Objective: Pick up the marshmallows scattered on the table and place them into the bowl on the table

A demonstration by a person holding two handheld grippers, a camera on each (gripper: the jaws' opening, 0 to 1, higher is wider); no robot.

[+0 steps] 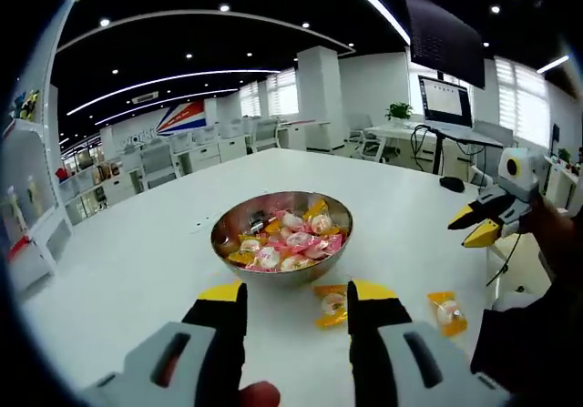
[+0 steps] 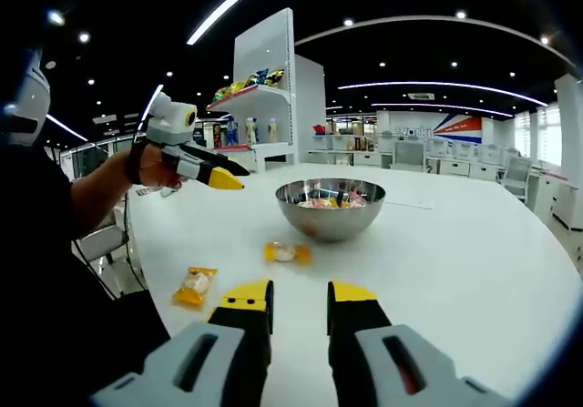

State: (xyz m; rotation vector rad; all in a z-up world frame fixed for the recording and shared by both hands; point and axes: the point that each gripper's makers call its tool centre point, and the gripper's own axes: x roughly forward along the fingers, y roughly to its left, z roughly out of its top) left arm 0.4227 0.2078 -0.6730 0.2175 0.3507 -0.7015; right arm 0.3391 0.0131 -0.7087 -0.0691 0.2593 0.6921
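- Two wrapped marshmallows [image 2: 287, 252] [image 2: 195, 284] lie on the table [image 2: 474, 261], which we see near the bowl [image 2: 331, 208].
- No wrapper writing is legible to us.
- Left gripper [image 1: 296, 296] and right gripper [image 2: 299, 295]: jaws apart, holding nothing.

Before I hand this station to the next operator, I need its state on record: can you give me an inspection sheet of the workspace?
Surface: white table, bare apart from the items below.
Job's things: steel bowl holding many wrapped marshmallows; two wrapped marshmallows on the table, one near the bowl, one farther out.
Clutter: nothing seen on the table near the bowl.
Grippers: left gripper open, empty, low before the bowl; right gripper open, empty.
Cables: dark cables hanging at a desk with a monitor behind.
Surroundings: open office with desks, chairs, a shelf unit of goods, ceiling strip lights.
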